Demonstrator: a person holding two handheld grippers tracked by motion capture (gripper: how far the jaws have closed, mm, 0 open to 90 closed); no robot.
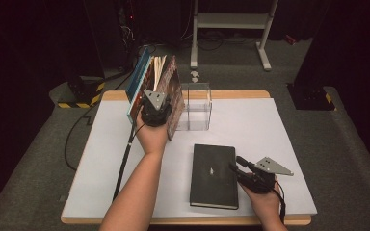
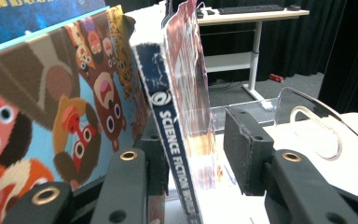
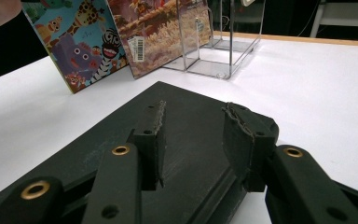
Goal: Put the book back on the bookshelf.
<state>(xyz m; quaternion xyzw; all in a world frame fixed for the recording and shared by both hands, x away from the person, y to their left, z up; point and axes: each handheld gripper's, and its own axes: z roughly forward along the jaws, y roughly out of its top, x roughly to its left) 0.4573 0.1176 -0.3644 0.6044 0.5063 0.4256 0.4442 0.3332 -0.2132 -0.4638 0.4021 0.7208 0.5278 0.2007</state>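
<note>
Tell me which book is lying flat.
The black book, flat on the table by the right gripper. The picture books stand leaning at the left gripper.

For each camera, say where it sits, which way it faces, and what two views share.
High view: above the near table edge, looking forward and down on the table; both forearms, left gripper at the leaning books, right gripper at the black book.
Left gripper view: on the left gripper, facing the science fiction book between its open jaws, clear box beyond.
Right gripper view: on the right gripper, low over the black book.
Shared: both gripper views show the clear box.
</note>
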